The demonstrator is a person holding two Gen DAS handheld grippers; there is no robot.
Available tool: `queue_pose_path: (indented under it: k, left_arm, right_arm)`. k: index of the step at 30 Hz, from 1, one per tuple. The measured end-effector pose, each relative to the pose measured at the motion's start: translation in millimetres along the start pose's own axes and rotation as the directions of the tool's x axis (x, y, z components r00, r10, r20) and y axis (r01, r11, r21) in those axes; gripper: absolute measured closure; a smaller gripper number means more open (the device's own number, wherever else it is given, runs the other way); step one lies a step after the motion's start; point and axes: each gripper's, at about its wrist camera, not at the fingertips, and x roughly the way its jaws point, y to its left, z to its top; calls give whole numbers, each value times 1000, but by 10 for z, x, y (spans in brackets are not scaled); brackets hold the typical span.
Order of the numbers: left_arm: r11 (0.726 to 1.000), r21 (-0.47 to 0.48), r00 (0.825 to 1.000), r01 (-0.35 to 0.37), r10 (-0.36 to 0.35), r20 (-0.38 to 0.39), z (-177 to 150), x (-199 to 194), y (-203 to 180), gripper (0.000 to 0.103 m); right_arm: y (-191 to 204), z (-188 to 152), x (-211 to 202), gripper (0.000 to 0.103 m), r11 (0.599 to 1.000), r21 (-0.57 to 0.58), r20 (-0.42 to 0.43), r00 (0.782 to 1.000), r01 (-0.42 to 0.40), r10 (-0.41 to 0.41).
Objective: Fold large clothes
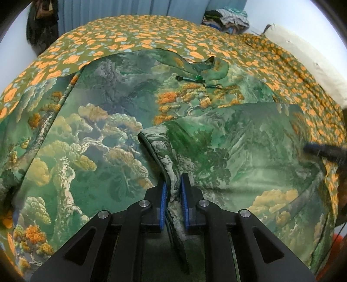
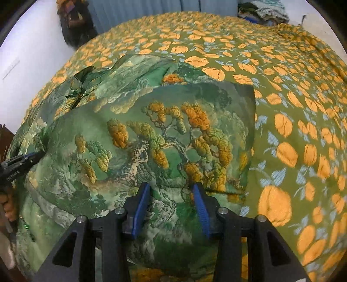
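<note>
green printed garment half folded on the bed

the garment (image 1: 104, 134) with a green landscape print lies spread on the bedspread (image 1: 134, 36) with orange flowers. the left gripper (image 1: 173, 184) is closed tight on a piped edge of the garment, the cloth pinched between its blue pads. the right gripper (image 2: 171, 195) stands partly apart over a folded panel; whether its pads press the cloth i cannot tell.

Garment (image 1: 108, 134) on bedspread (image 1: 134, 36); clothes pile (image 1: 227, 17) behind.
</note>
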Motion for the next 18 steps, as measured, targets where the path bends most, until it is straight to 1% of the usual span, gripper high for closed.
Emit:
queue_pose_path:
  k: [3,5,7,9,11,14,16,18]
  left_arm:
    - [1000,-5,1000,3,-3,4,-18,11,14,91]
    - [1000,-5,1000,-1,1,9,-36,7,10,91]
    - [1000,-1,1000,-5,6,12,-61,1,5,91]
    - [1000,1,1000,-7,7,12,-65,3,1,91]
    - [1000,-1,1000,-7,7,10,-69,4,1,90]
    - [1000,-2,1000,-8,8,8,-68,14,-3,90]
    - [1000,-1,1000,-10,10,10,-66,11,-3,90]
    - [1000,-1,1000,-12,12,14,-70,7,-2,90]
  right_arm:
    - [-12,247,-191,61,999,37,105,994,7,-11]
    - [-23,406,-139,61,997,73,134,991,4,-14]
    - [-15,492,75,61,996,87,119,993,15,-25]
    - [-14,492,372,61,995,87,55,997,48,-53]
    - [-16,442,551,61,994,98,20,998,49,-51]
    - [24,377,488,61,994,93,48,996,65,-70]
    - [112,289,303,61,995,70,59,995,71,-75]
    - [175,170,84,61,998,35,87,995,50,-52]
